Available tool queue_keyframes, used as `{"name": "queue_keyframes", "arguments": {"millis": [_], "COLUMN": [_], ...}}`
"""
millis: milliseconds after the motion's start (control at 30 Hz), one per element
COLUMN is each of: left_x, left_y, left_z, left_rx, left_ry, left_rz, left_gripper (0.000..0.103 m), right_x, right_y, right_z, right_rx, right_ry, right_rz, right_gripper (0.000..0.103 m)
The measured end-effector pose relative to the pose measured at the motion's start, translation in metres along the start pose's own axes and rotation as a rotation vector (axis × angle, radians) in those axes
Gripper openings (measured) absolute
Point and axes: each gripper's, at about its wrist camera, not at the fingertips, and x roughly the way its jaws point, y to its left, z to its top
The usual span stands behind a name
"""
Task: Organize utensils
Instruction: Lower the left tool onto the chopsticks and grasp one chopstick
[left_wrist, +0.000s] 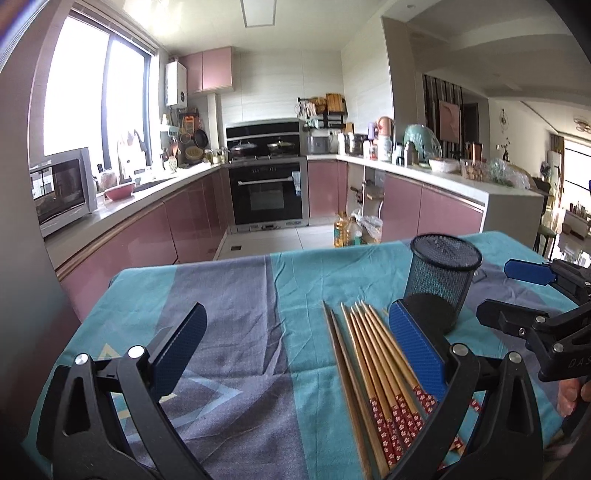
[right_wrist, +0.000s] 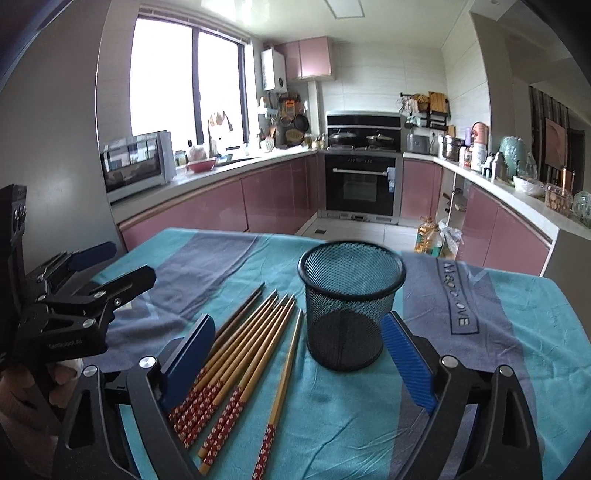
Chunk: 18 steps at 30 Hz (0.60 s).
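Several wooden chopsticks (left_wrist: 373, 354) with red patterned handles lie side by side on the teal and grey tablecloth (left_wrist: 221, 295), tips pointing away. To their right stands an upright black mesh holder (left_wrist: 441, 280) with nothing visible inside. My left gripper (left_wrist: 295, 314) is open above the cloth, its right finger over the chopsticks' right side. In the right wrist view my right gripper (right_wrist: 297, 325) is open, straddling the chopsticks (right_wrist: 243, 350) and the holder (right_wrist: 349, 306) without touching either. Each view also shows the other gripper at its side: right gripper (left_wrist: 508, 293), left gripper (right_wrist: 118, 264).
The table's far edge (right_wrist: 258, 232) drops to a tiled kitchen floor. Oil bottles and bags (right_wrist: 430, 236) sit on the floor beyond it. Pink cabinets, an oven (right_wrist: 360, 188) and cluttered counters ring the room. A hand (right_wrist: 22, 398) holds the left gripper's handle.
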Motion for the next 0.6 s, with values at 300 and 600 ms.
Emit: {"name": "queue_keyframes", "arguments": {"millis": [300,600], "left_x": [0.054,0.099], "left_y": [-0.002,-0.004], "left_z": [-0.022,-0.033], "left_rx": [0.054,0.076], "left_ry": [0.226,0.355], "left_rz": [-0.040,-0.102], "left_gripper": [0.071,0.060], "right_x": [0.051,0.070], "right_y": [-0.001,-0.001], "right_z": [-0.023,-0.023], "right_rx": [0.020,0.006], "right_ry": [0.263,0.343], "right_rz": [0.041,0.037], "right_gripper": [0.058,0.043]}}
